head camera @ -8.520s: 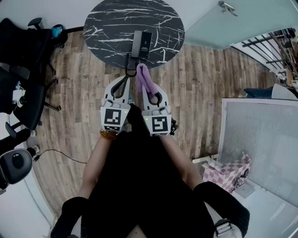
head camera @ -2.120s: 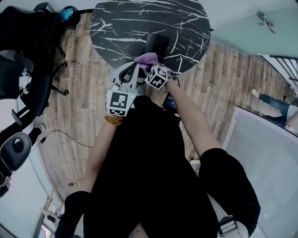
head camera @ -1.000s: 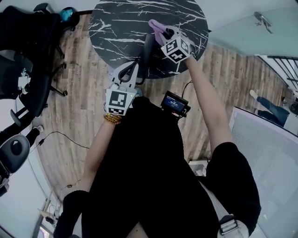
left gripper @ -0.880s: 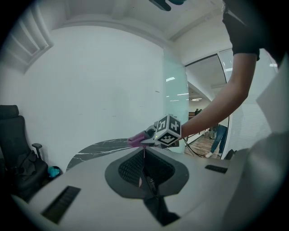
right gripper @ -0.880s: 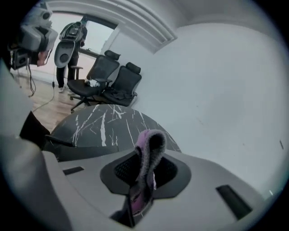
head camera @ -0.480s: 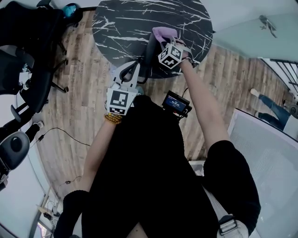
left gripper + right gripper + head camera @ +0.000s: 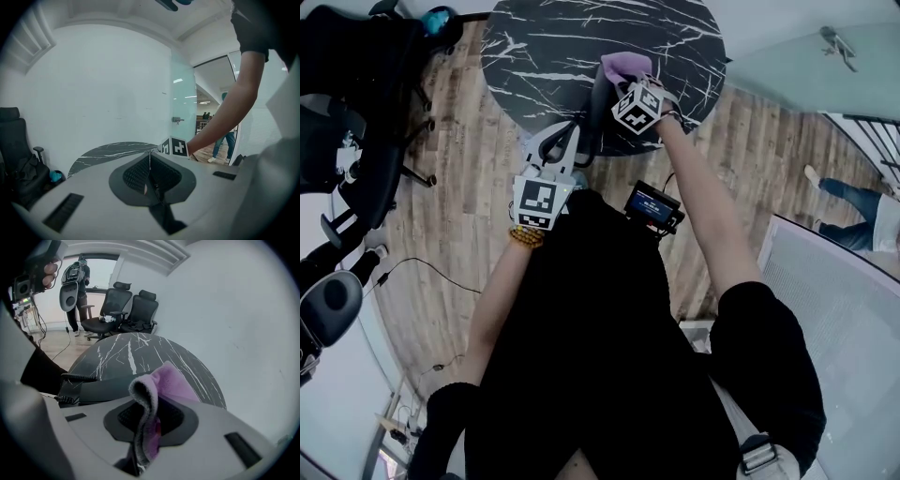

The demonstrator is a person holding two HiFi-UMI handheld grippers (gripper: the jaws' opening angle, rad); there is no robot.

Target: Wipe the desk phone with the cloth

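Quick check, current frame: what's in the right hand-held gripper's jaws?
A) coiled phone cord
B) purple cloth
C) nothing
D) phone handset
B: in the right gripper view, the right hand-held gripper has its jaws closed on a fold of the soft purple cloth. The black desk phone and its coiled cord lie beyond it, ungripped, on the round black marble table.
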